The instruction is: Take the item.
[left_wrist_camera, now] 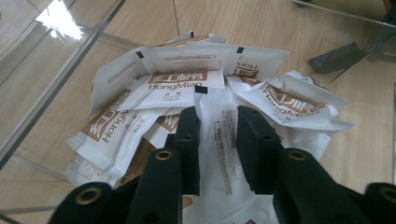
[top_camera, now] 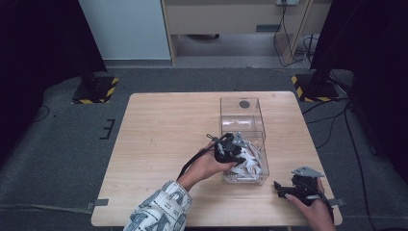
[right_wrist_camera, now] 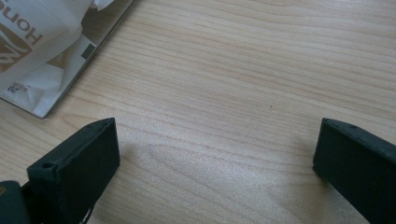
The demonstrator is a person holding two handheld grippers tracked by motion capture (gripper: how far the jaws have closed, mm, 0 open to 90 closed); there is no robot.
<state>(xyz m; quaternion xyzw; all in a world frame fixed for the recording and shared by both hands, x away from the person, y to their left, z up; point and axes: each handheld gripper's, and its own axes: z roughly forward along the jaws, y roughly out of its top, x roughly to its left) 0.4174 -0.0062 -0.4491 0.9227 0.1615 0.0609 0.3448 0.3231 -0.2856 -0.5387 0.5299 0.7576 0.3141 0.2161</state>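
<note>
Between left gripper (left_wrist_camera: 217, 140) fingers (left_wrist_camera: 189, 140) | white packet (left_wrist_camera: 219, 154) | pinched

The left forearm, in a patterned sleeve (top_camera: 159, 208), reaches forward and to the right, its hand (top_camera: 208, 166) gripping the left tool (left_wrist_camera: 217, 128). That tool tips downward, its two black jaws drawn close together with a narrow gap between them. The right hand (top_camera: 315, 211) holds the right tool (top_camera: 280, 188) low and level, pointing left, its jaws spread wide apart.
</note>
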